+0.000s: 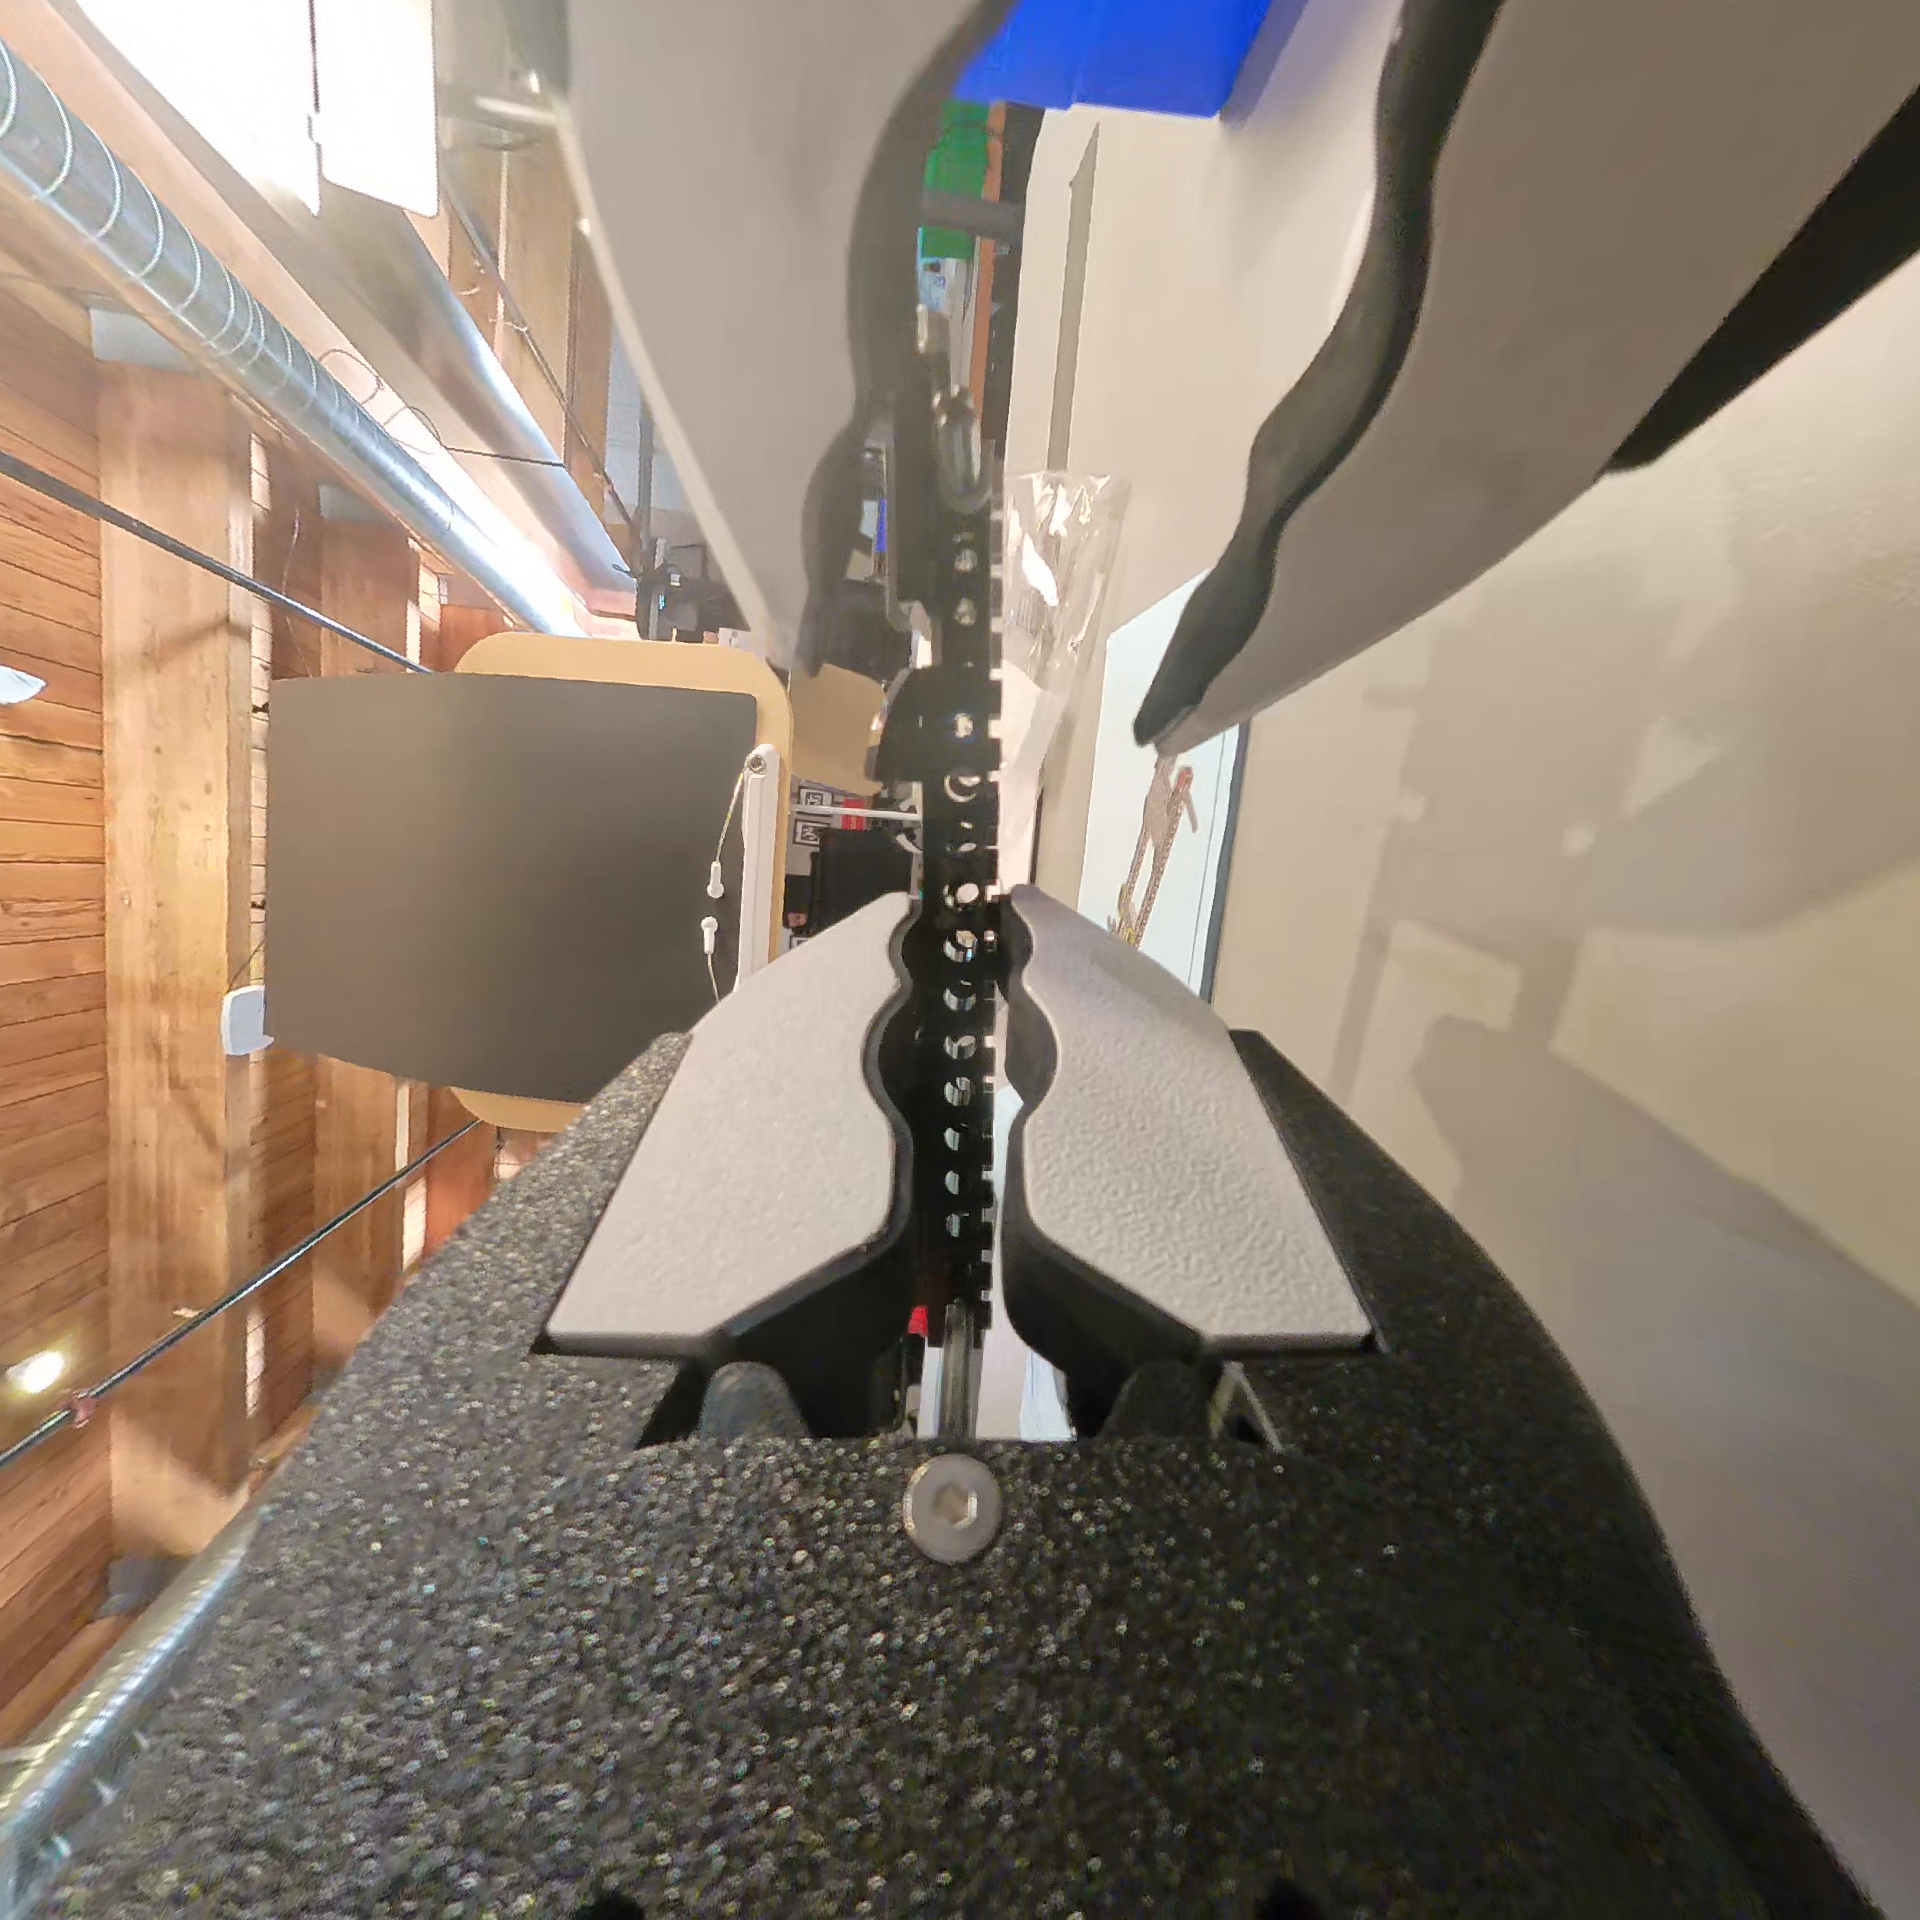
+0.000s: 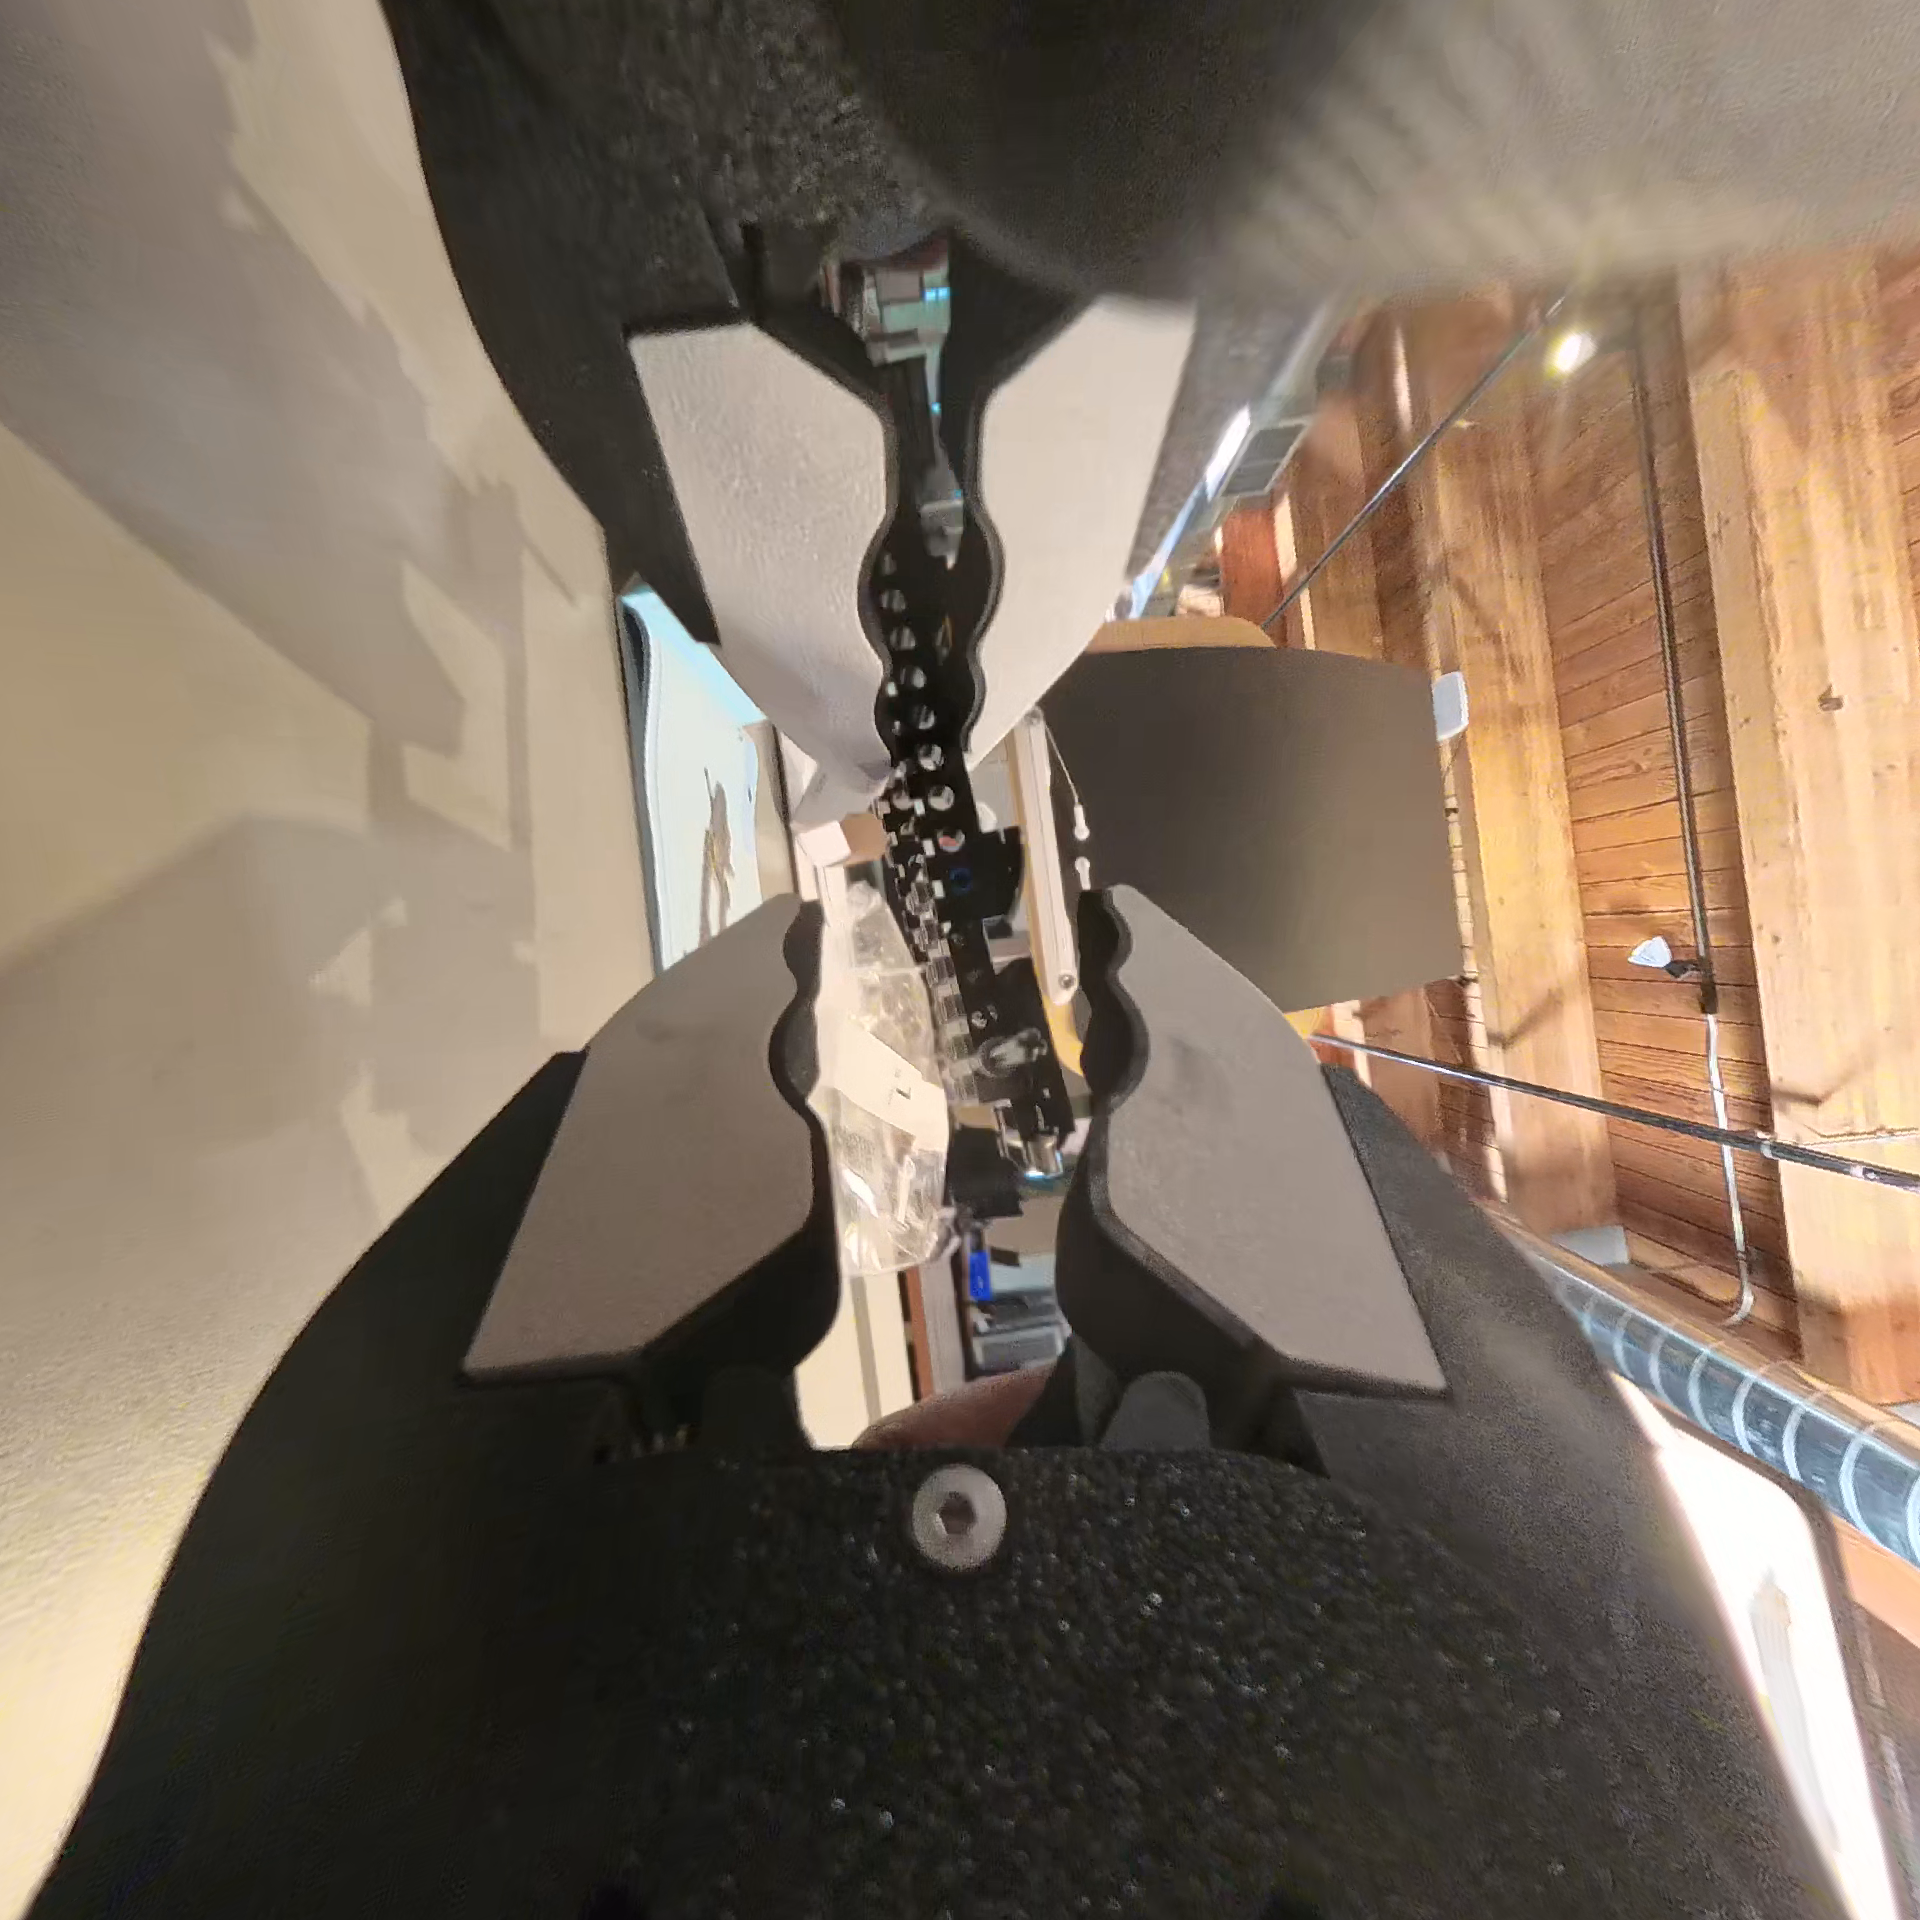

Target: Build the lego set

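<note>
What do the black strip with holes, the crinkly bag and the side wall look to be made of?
Black strip: apparently rigid plastic or metal, glossy, punched holes, notched edge. Bag: thin clear plastic, creased and glinting. Wall: unpainted wood planks, visible grain and seams.

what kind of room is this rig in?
Likely a loft-style workshop or lab: wooden plank wall, exposed metal duct, blue storage bin. The left gripper clamps a black perforated strip.
</note>
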Motion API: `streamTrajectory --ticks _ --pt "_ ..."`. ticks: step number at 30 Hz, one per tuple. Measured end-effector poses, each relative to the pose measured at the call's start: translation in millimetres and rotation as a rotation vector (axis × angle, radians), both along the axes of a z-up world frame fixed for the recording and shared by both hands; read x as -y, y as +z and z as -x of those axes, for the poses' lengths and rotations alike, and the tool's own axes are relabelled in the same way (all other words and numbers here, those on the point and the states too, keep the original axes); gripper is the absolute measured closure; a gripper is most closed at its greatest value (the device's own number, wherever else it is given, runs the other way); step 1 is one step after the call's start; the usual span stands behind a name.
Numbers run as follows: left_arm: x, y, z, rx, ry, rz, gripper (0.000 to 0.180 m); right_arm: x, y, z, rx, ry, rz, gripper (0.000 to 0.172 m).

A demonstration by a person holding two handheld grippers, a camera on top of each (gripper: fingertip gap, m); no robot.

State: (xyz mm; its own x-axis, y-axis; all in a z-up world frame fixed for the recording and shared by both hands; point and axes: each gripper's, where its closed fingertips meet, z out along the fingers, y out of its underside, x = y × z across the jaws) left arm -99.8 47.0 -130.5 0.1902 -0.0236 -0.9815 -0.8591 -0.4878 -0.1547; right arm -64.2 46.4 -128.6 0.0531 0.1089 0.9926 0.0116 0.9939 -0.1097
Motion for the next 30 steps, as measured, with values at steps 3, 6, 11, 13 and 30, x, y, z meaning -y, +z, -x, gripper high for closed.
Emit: streamTrajectory --ticks 3,6,11,13,30 --pt "0 1 0 0.034 -0.021 -0.014 0.169 1 5 -9 -0.012 0.065 0.042 0.122" --pt "1 2 -2 0.057 -0.066 -0.020 0.169 0 9 -19 -0.004 0.141 0.101 0.121" --pt "2 6 -10 0.077 -0.142 -0.034 0.169 -2 15 -28 0.013 0.249 0.129 0.117" --pt "2 6 -15 0.062 -0.174 -0.027 0.169 -2 17 -27 0.011 0.275 0.121 0.116" --pt "1 5 -26 -0.034 -0.187 0.003 0.169 7 8 -14 0.021 0.277 0.069 0.134"
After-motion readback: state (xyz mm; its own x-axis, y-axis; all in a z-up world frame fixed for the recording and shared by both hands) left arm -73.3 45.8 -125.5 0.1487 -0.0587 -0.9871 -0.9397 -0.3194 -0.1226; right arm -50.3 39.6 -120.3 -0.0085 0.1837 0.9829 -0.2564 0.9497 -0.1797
